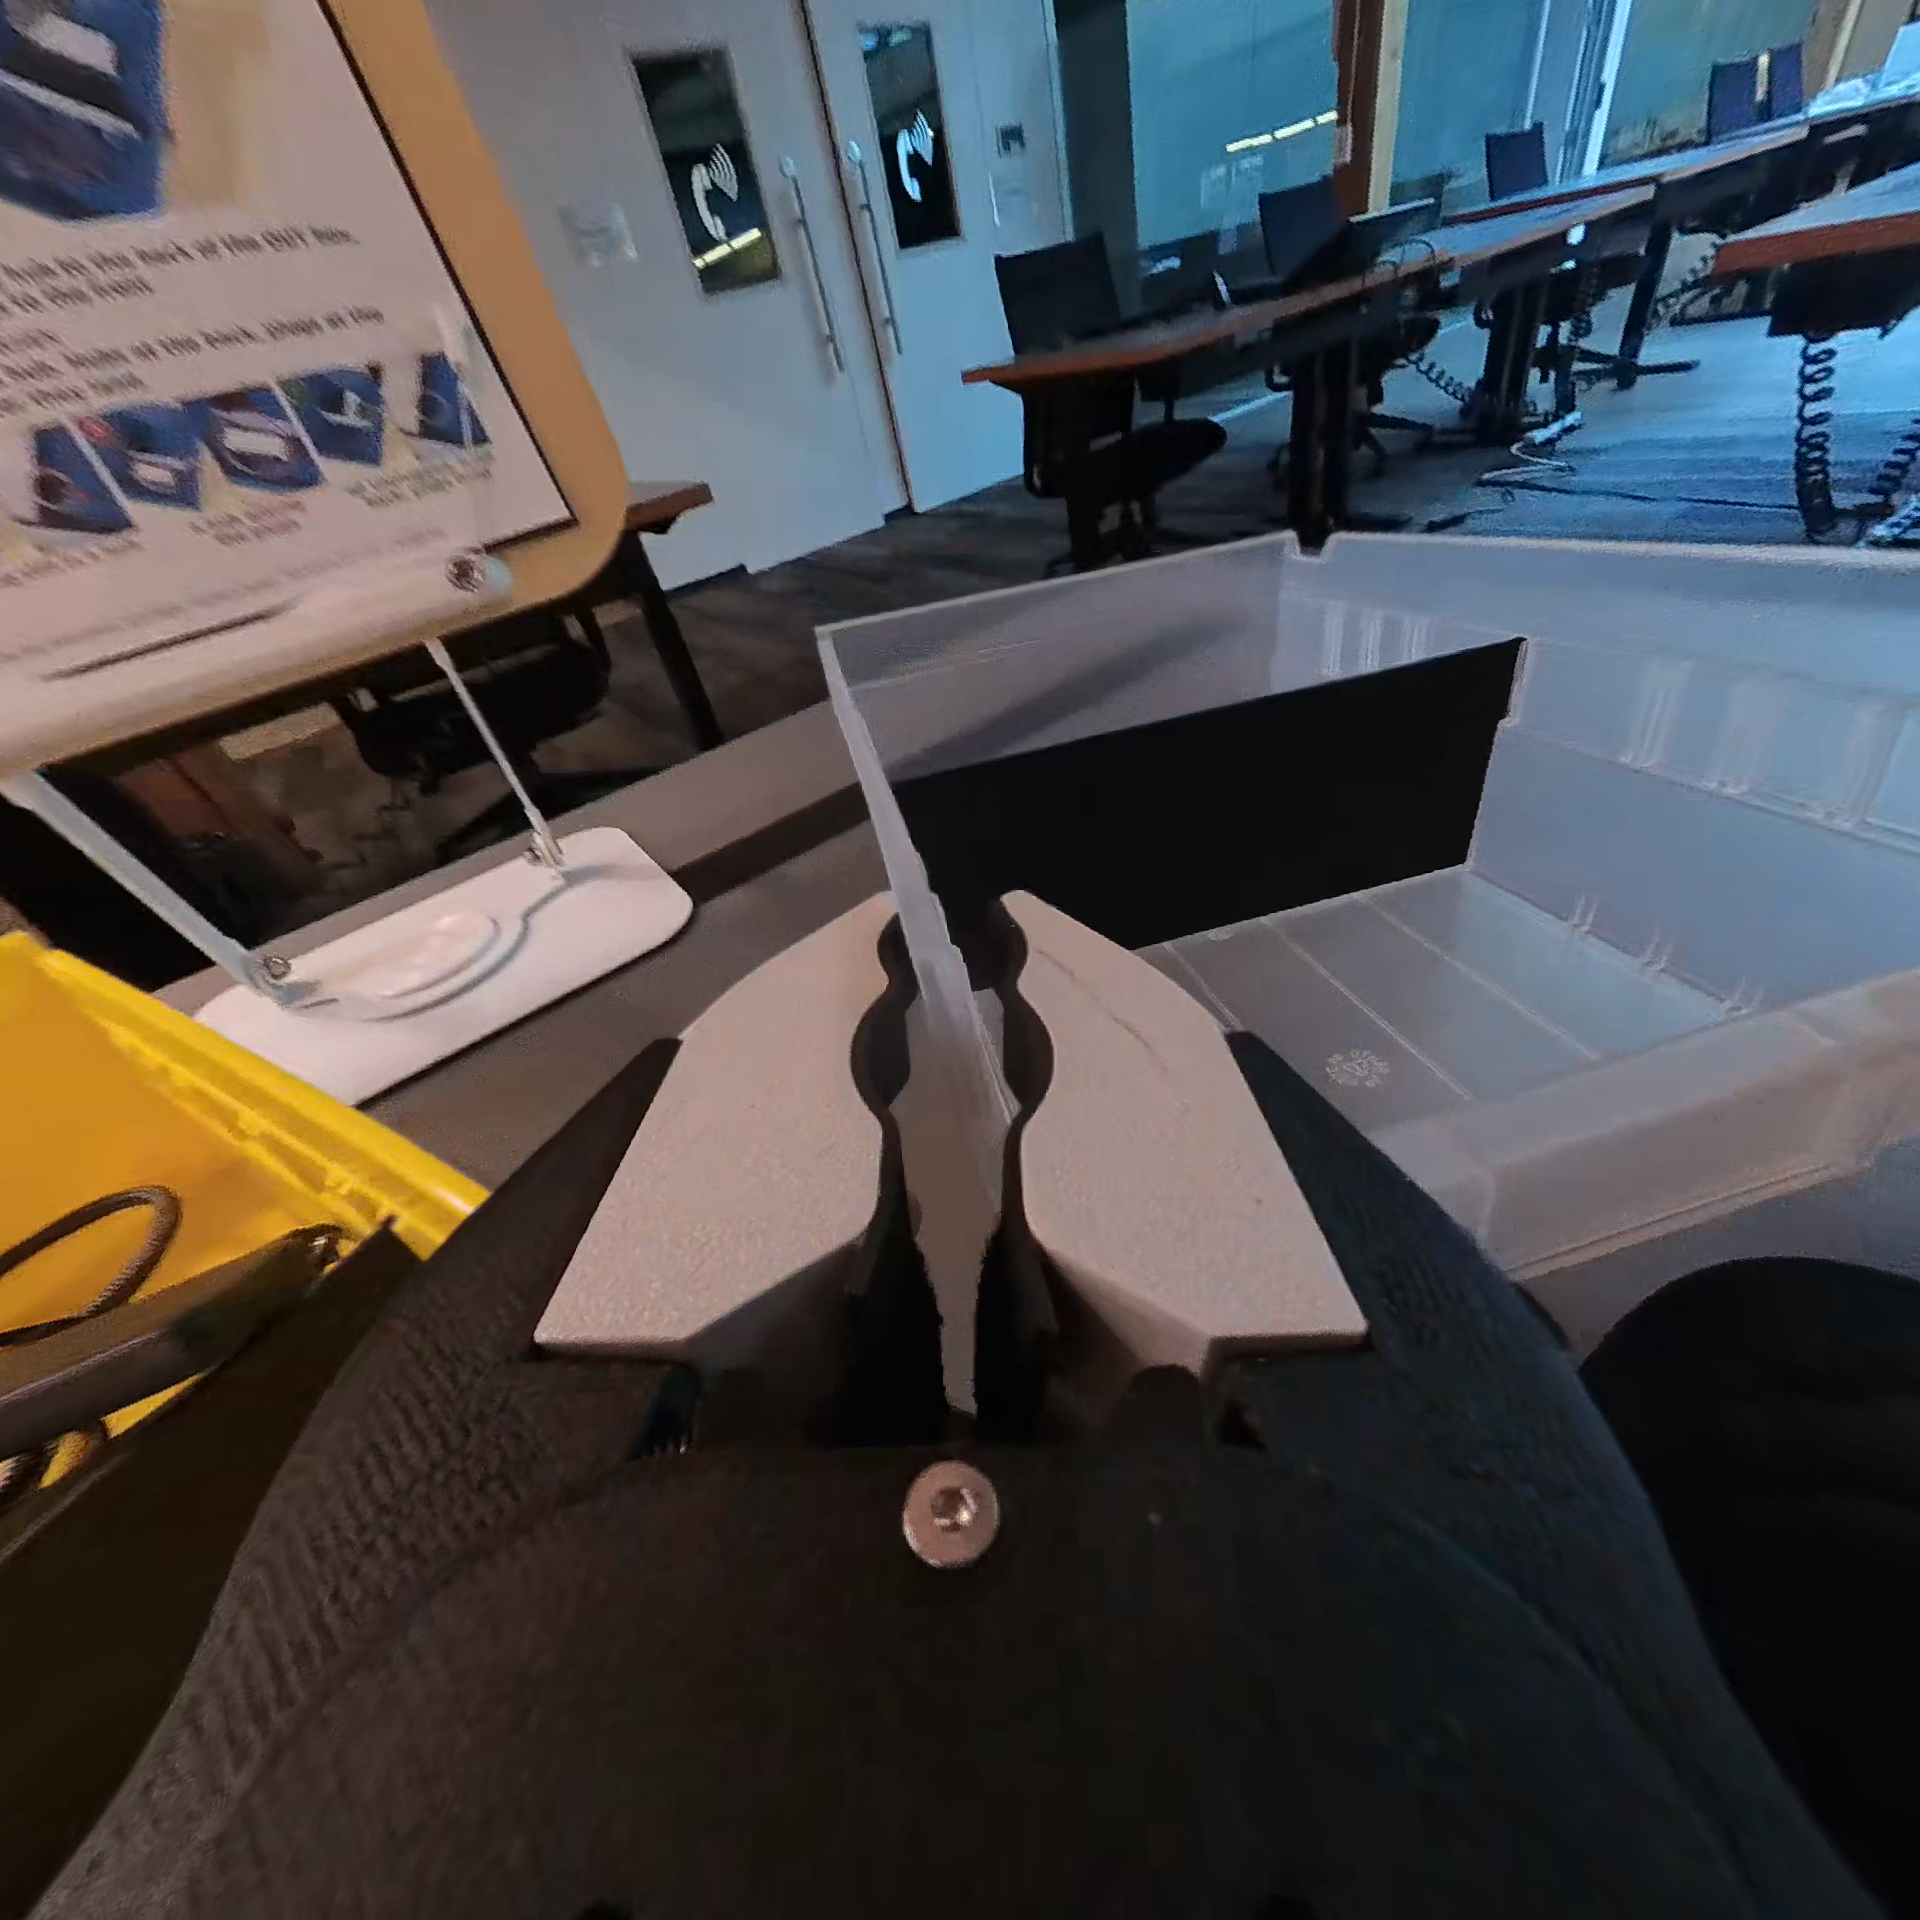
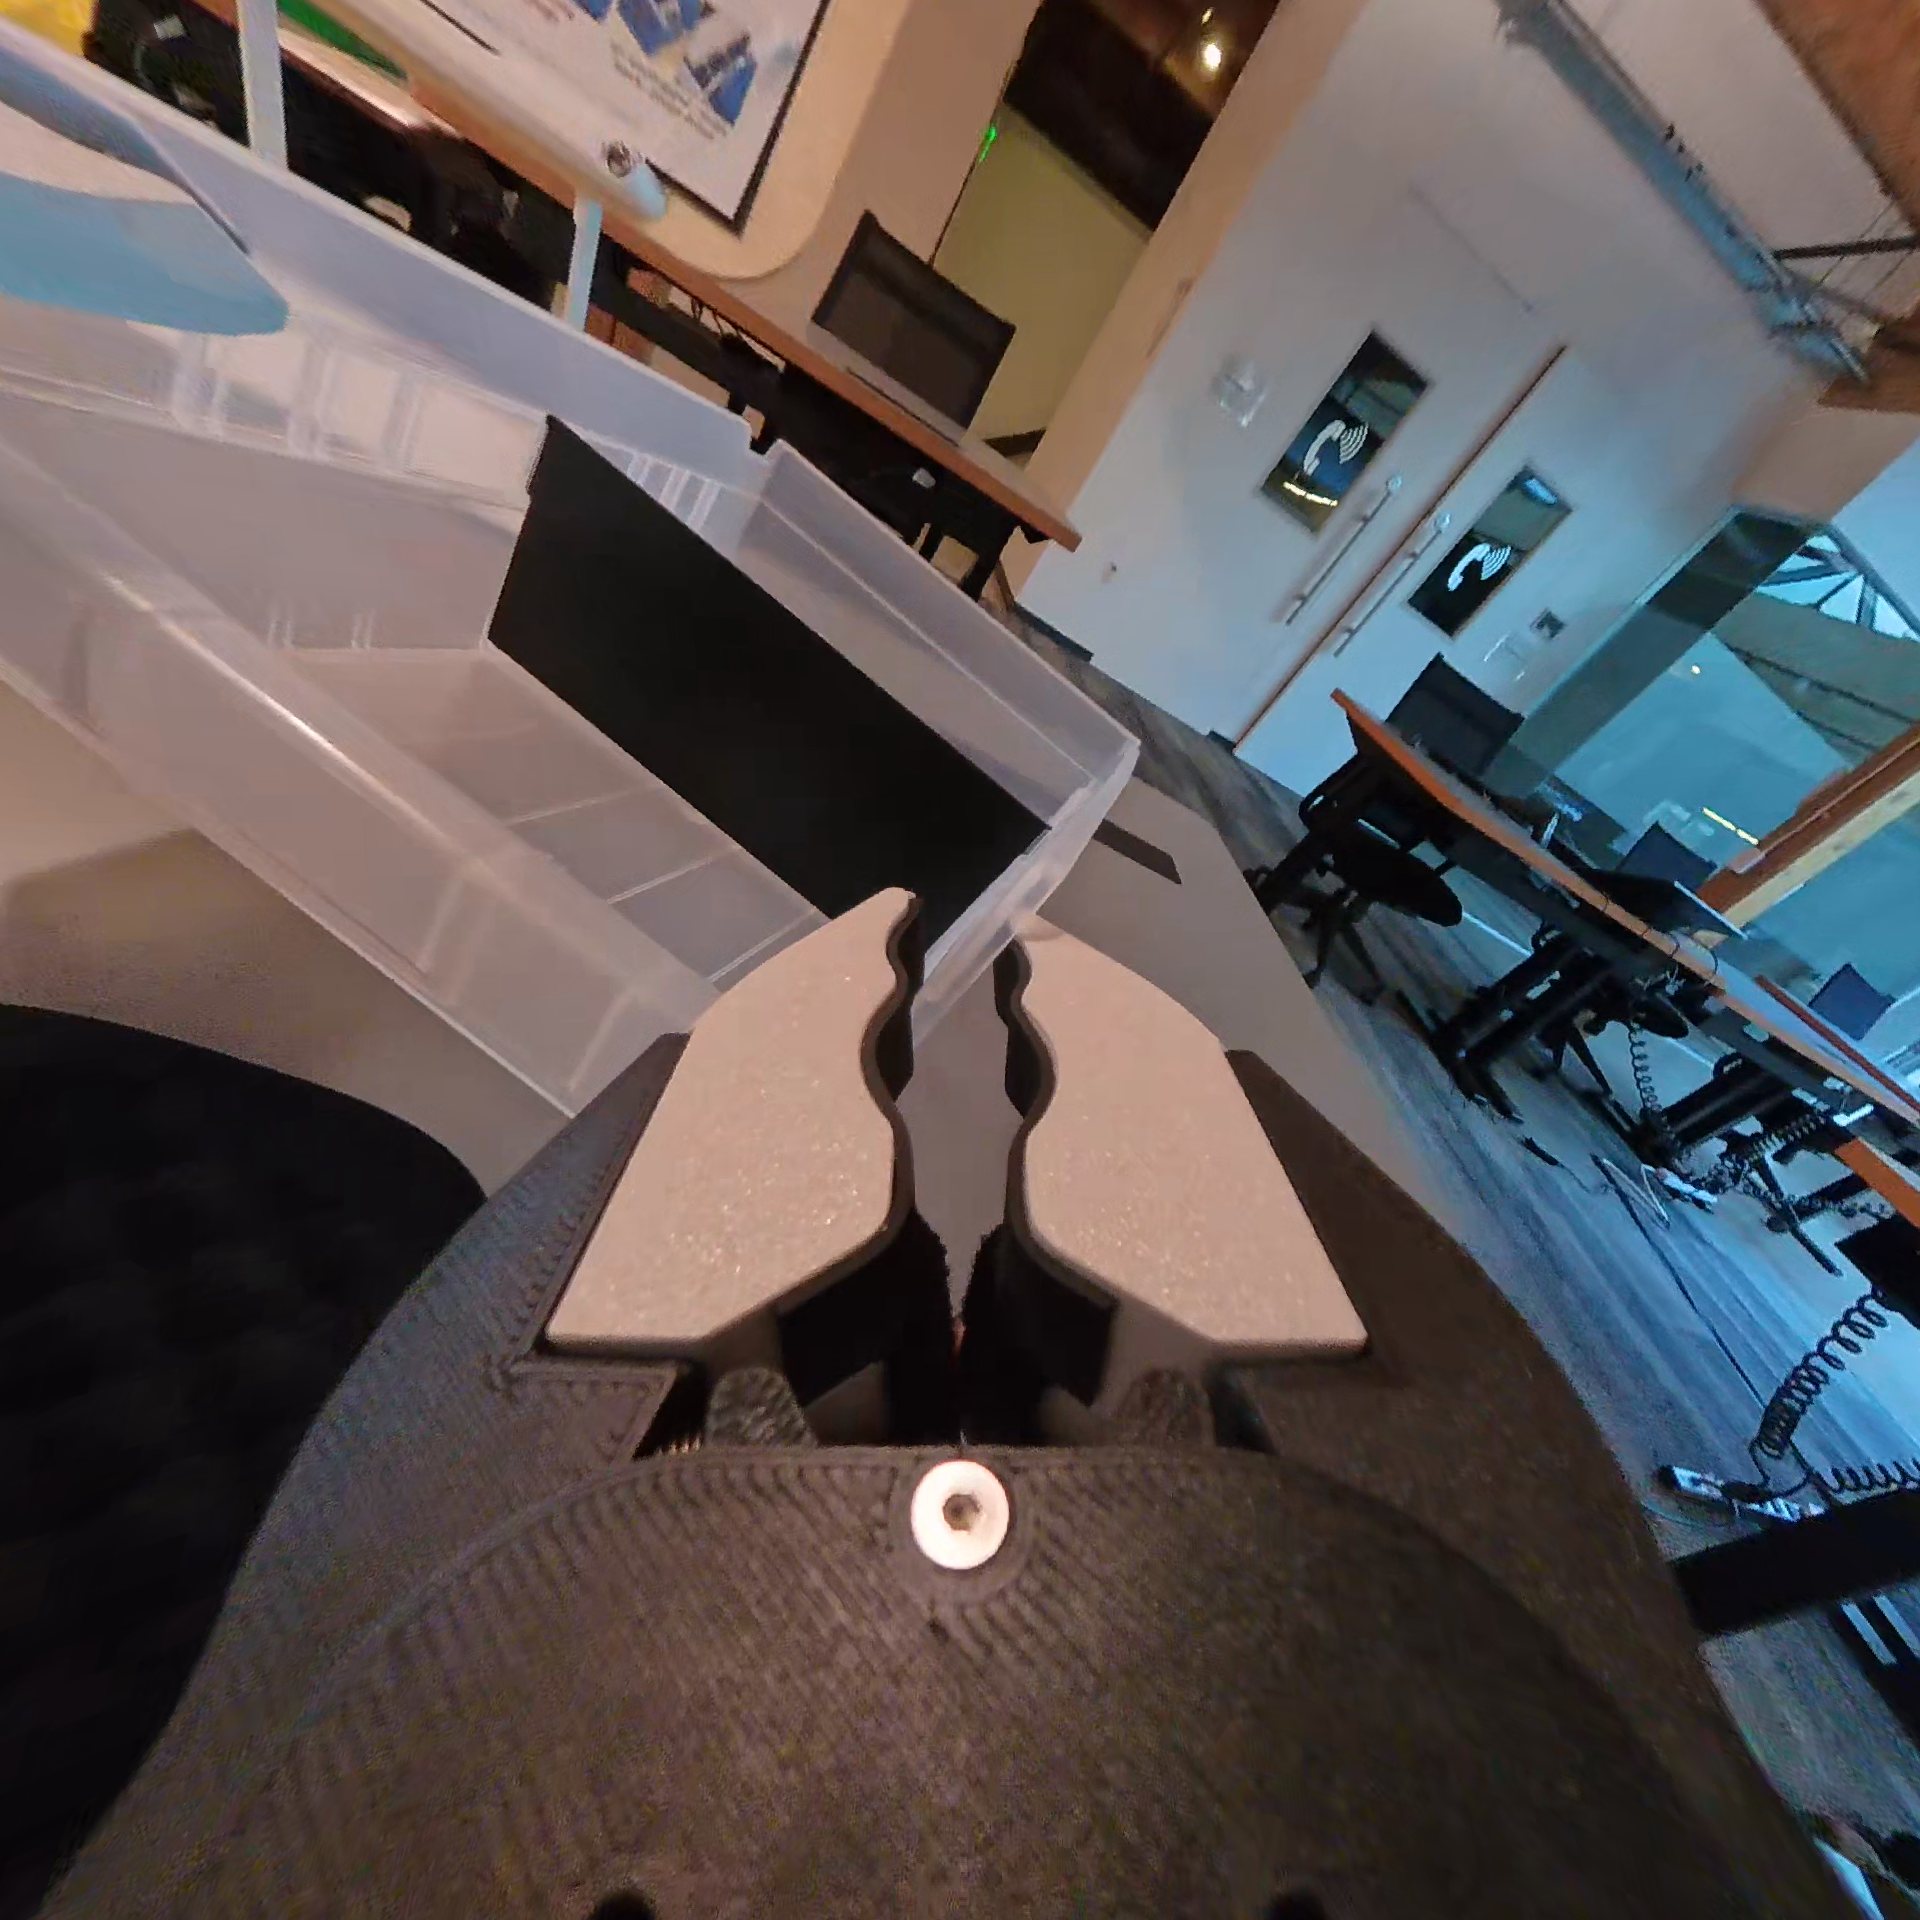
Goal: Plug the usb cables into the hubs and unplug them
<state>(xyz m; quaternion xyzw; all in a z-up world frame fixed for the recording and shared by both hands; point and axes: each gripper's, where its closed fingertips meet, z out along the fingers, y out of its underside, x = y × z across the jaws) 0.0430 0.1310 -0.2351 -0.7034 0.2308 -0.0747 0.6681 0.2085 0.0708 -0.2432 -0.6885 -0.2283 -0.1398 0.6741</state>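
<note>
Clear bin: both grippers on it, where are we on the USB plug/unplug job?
Done: nothing visible; the clear bin's front compartment shows no hub or cable. In hand: left gripper is shut on its left wall and right gripper on its right wall, so the bin is being handled, not cables. Left: all plugging and unplugging. A dark cable lies in the yellow bin.

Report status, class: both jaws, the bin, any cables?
Left gripper shut on clear bin wall. Right gripper likewise, opposite wall. No hubs visible; black cable in yellow bin.
</note>
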